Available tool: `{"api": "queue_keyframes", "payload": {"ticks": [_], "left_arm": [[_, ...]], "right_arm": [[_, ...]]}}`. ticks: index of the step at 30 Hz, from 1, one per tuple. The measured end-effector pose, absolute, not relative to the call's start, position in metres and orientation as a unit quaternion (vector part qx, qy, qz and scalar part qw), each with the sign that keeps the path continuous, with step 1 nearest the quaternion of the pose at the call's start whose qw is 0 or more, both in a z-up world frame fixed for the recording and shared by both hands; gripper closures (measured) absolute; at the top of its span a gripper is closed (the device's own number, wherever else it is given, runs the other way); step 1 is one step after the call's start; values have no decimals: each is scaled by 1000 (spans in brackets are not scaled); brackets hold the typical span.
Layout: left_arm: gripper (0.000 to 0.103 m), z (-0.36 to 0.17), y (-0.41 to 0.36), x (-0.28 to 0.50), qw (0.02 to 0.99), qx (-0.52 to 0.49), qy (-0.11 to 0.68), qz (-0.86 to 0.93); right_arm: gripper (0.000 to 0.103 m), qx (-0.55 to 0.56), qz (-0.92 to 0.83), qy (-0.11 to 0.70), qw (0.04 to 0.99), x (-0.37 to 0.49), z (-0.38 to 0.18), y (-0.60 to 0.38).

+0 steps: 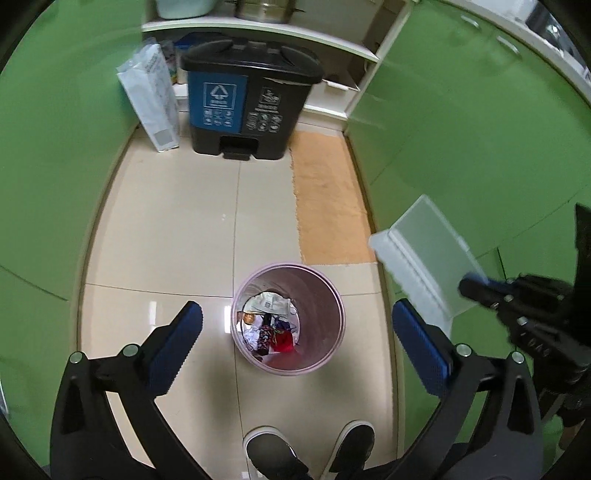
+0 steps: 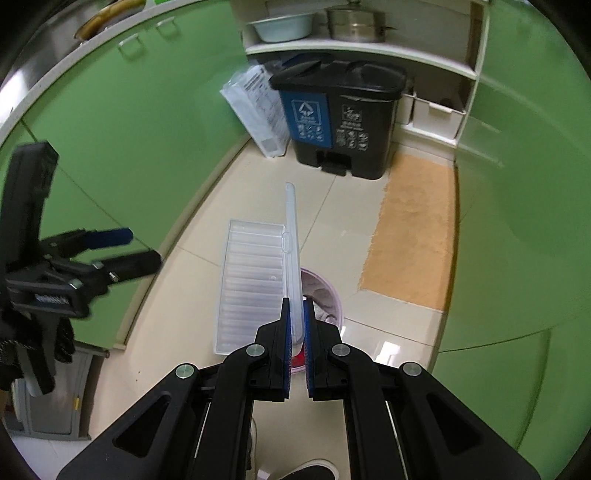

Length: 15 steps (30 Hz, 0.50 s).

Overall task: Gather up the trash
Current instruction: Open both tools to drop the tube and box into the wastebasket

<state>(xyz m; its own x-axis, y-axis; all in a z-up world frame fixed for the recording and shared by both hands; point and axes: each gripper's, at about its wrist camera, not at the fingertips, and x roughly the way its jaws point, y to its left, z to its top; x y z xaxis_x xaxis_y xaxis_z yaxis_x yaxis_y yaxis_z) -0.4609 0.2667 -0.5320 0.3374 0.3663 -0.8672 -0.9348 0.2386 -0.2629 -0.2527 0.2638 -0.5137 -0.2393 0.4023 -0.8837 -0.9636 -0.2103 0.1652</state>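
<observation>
A pink round waste bin [image 1: 332,295] stands on the tiled floor, with crumpled paper and coloured wrappers [image 1: 269,325] at its bottom. My left gripper [image 1: 297,314] hangs over it, open wide, with nothing between its blue pads [image 1: 173,343]. My right gripper [image 2: 295,302] is shut on the edge of a clear ribbed plastic tray [image 2: 255,280], held on edge just above the bin [image 2: 321,288]. In the left wrist view the tray [image 1: 424,251] and the right gripper [image 1: 476,288] are to the right of the bin. The left gripper [image 2: 144,246] also shows at the left of the right wrist view.
A black and blue pedal bin [image 1: 251,96] stands at the far wall under a white shelf [image 1: 258,33]. A white paper bag [image 1: 151,99] leans beside it. An orange mat [image 1: 328,192] lies on the right. Green cabinet doors [image 1: 55,166] line both sides. A person's shoes [image 1: 310,450] are below.
</observation>
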Motion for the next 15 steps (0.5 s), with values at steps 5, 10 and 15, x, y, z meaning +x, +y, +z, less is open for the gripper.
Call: {"api": "queue_keyframes", "payload": {"ticks": [5,10,15], "left_arm": [[3,-528,270,-477,705,-408,332,476],[3,-535,273,-490,703,-404,318,492],[3,-538,272,-499,699,-407,315,497]], "right_arm": [[98,-380,694,386,475,-270,-542,278],[93,-389,699,384,461,-283,-572,290],[27,-388,699,386,460,-286,-584,295]]}}
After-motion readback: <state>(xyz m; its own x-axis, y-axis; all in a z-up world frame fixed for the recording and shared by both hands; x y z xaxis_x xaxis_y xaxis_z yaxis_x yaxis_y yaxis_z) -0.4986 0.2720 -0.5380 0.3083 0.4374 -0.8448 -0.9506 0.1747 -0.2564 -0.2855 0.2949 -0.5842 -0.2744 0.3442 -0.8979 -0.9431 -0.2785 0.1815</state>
